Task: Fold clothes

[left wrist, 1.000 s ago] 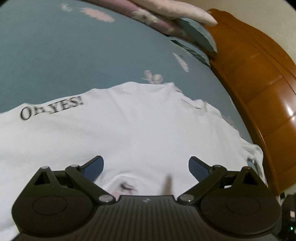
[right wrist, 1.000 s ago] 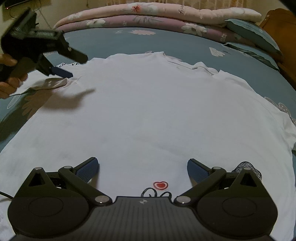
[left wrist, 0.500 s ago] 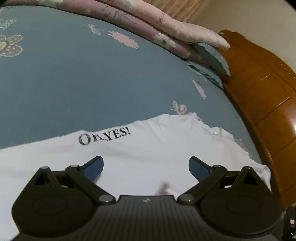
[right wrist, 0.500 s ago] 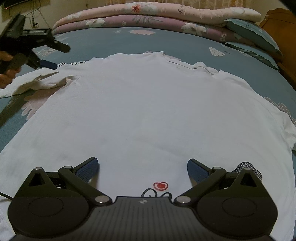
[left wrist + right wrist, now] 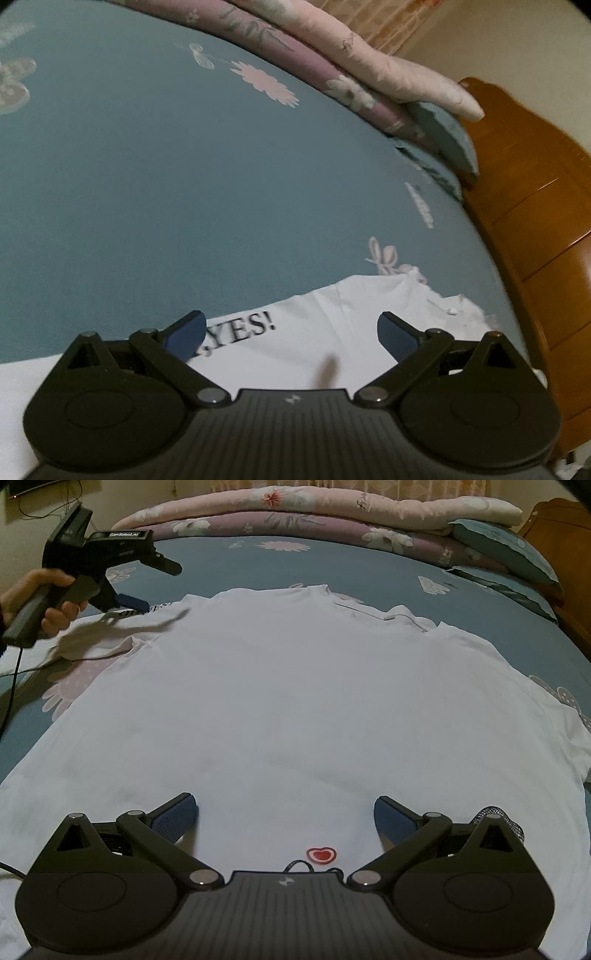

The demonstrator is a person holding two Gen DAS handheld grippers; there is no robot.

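A white T-shirt (image 5: 295, 701) lies spread flat on the blue flowered bedsheet (image 5: 369, 565), with a small red heart print (image 5: 321, 854) near its closest edge. My right gripper (image 5: 286, 812) hovers open low over that edge with nothing between its fingers. In the left wrist view the shirt (image 5: 332, 325) fills only the lower part, with the black "YES!" lettering (image 5: 243, 330) showing. My left gripper (image 5: 291, 332) is open and empty above that lettered sleeve. The right wrist view shows the left gripper (image 5: 155, 583) held by a hand (image 5: 48, 602) over the rumpled left sleeve (image 5: 103, 642).
Folded pink and purple quilts (image 5: 295, 513) and a teal pillow (image 5: 502, 550) line the far side of the bed. A wooden headboard (image 5: 535, 221) runs along the right. A black cable (image 5: 11, 686) trails from the left gripper's handle.
The left gripper has tipped upward, so its view holds more bedsheet and less shirt. Seen from the right, it went left, then came back over the sleeve. The right gripper stayed still.
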